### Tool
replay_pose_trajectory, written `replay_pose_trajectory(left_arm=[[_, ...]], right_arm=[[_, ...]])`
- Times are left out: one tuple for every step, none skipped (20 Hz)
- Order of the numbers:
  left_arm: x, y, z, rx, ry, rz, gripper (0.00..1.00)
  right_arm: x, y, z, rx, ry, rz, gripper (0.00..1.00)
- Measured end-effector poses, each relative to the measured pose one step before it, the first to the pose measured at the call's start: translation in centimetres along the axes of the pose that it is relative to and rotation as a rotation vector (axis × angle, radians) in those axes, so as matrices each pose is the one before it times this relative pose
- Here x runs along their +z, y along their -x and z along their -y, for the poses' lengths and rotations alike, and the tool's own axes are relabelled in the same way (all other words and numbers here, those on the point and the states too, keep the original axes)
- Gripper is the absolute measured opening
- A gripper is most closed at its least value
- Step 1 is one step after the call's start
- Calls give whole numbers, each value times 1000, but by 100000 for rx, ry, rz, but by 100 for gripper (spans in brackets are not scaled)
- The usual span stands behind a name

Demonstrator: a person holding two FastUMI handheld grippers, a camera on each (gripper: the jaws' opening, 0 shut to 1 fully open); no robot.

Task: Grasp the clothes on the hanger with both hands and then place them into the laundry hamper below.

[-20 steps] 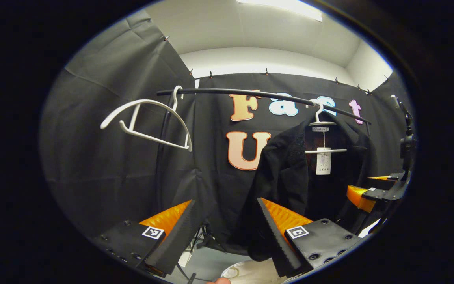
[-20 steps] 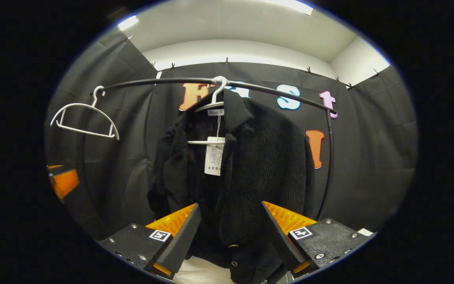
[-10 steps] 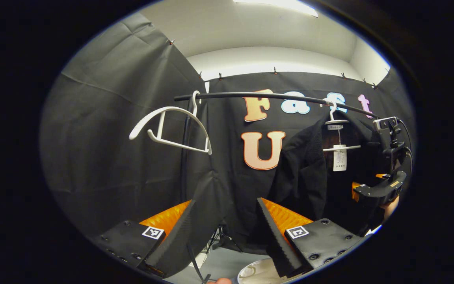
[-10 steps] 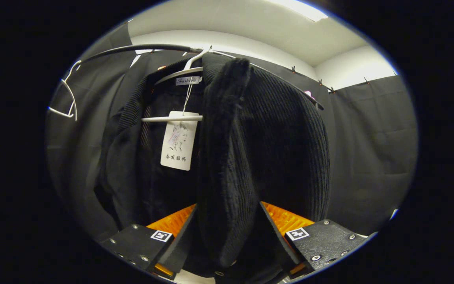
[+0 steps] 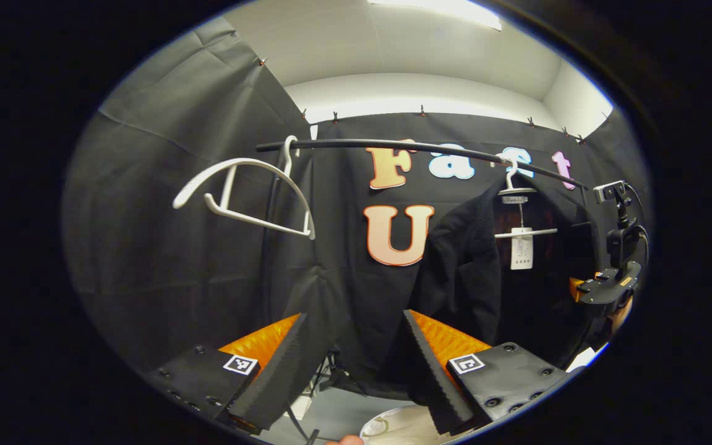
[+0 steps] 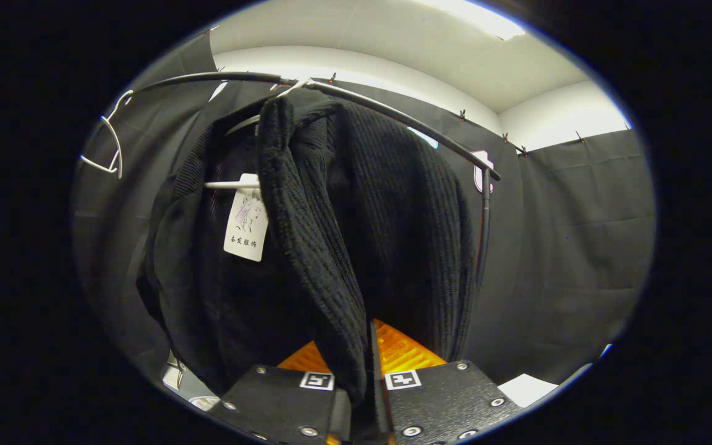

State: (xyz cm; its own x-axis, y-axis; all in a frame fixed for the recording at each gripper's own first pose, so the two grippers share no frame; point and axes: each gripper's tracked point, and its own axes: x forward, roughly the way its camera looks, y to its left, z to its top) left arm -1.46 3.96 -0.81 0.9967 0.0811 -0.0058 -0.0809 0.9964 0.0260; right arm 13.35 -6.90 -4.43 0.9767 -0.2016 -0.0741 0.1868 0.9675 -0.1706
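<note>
Hanging on rail, black jacket (image 6: 356,204) is pinched at front edge by right gripper (image 6: 365,377); left gripper (image 5: 356,364) held open, nothing gripped; hamper (image 5: 393,426) rim below, contents unclear.

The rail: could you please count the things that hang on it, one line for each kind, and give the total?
White hangers: 2, an empty hanger and a hanger that carries clothing
Black jacket: 1, with its front edge pinched in the right gripper
White paper tag: 1, hanging inside the jacket
Total: 4
</note>
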Motion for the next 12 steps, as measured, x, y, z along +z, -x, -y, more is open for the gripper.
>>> replay_pose_trajectory(left_arm=[[96, -507, 936, -1948, 985, 821, 94], [125, -638, 1128, -2004, 1282, 580, 96], [-21, -711, 1433, -2581, 1507, 172, 93], [-48, -797, 1515, -2702, 1633, 47, 94], [-189, -906, 1423, -2724, 1629, -175, 94], [-204, -1163, 1567, -3334, 1498, 232, 94], [-402, -1393, 1589, -3328, 1388, -310, 94], [-451, -1500, 1590, -3622, 1035, -615, 94], [-508, -1364, 1542, -3113, 475, -645, 94], [-600, -1574, 1283, -1799, 190, -568, 94], [-638, -1285, 1059, -1340, -89, -654, 93], [-565, -1367, 1108, -779, -1137, 109, 100]], right_arm=[[415, 416, -39, 1798, -184, 919, 10], [603, 469, 288, 956, 413, 1521, 8], [730, 443, 48, 1205, 342, 2057, 10], [874, 472, 72, 951, -81, 2061, 10], [810, 582, 9, 1437, -292, 1863, 10], [820, 766, -114, 1476, -365, 1529, 10], [673, 576, -128, 1393, -255, 1078, 10], [681, 662, 158, 1536, -91, 678, 9], [430, 480, -178, 1374, 100, 395, 9], [426, 491, -268, 1415, -105, 645, 9], [398, 324, -348, 1631, -37, 914, 4], [318, 142, -194, 830, 284, 1071, 4]])
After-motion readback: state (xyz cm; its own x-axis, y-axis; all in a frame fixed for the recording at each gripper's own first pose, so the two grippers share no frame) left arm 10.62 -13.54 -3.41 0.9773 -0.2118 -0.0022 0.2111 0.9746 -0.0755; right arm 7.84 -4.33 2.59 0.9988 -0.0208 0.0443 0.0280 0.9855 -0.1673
